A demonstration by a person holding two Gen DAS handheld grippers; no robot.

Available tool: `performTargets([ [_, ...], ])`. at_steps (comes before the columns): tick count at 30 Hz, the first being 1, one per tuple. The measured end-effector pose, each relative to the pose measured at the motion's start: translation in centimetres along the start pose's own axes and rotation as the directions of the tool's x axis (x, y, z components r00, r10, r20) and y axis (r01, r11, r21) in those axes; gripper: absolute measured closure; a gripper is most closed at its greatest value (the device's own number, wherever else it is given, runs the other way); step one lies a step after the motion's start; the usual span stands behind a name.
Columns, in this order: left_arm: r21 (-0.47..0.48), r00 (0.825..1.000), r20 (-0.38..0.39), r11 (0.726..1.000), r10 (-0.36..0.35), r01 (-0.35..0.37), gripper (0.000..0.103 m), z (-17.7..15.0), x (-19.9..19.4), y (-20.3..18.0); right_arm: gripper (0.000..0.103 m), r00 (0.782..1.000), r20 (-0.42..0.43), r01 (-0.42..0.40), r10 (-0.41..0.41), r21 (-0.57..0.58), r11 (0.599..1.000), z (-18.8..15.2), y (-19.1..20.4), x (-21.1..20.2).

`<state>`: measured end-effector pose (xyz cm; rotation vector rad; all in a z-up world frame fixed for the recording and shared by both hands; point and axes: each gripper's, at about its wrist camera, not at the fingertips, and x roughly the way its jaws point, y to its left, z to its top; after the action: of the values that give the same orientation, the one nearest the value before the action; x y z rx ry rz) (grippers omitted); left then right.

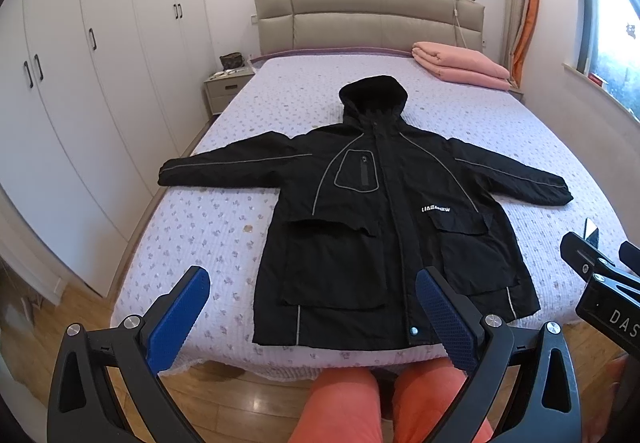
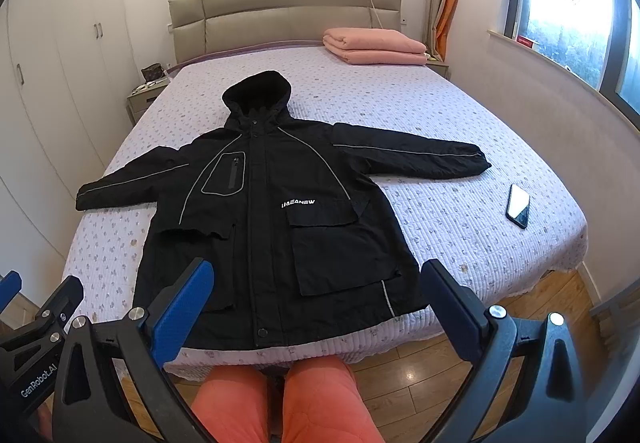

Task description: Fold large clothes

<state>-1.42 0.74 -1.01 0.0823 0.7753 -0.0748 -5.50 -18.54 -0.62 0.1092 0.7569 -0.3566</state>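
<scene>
A large black hooded jacket (image 1: 380, 211) lies flat and face up on the bed, sleeves spread to both sides, hood toward the headboard, hem at the near edge. It also shows in the right wrist view (image 2: 272, 211). My left gripper (image 1: 314, 295) is open and empty, held above the foot of the bed over the jacket's hem. My right gripper (image 2: 318, 295) is open and empty, also above the hem. Neither touches the jacket. The right gripper's body shows at the right edge of the left wrist view.
The bed (image 2: 460, 123) has a lilac floral quilt. A phone (image 2: 518, 206) lies on its right side. Folded pink blankets (image 2: 374, 45) sit near the headboard. White wardrobes (image 1: 80, 83) stand left, a nightstand (image 1: 224, 87) beside the bed, a window right. The person's orange-clad legs (image 2: 280, 403) are at the bed's foot.
</scene>
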Motion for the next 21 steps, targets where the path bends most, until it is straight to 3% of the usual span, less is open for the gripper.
performTargets([
  [21,-0.015,0.998,0.046,0.999,-0.037,0.038,0.000,0.1,-1.7,1.0,0.000,0.999,0.037,0.012,-0.010,-0.037,0.999,0.6,1.0,-2.0],
])
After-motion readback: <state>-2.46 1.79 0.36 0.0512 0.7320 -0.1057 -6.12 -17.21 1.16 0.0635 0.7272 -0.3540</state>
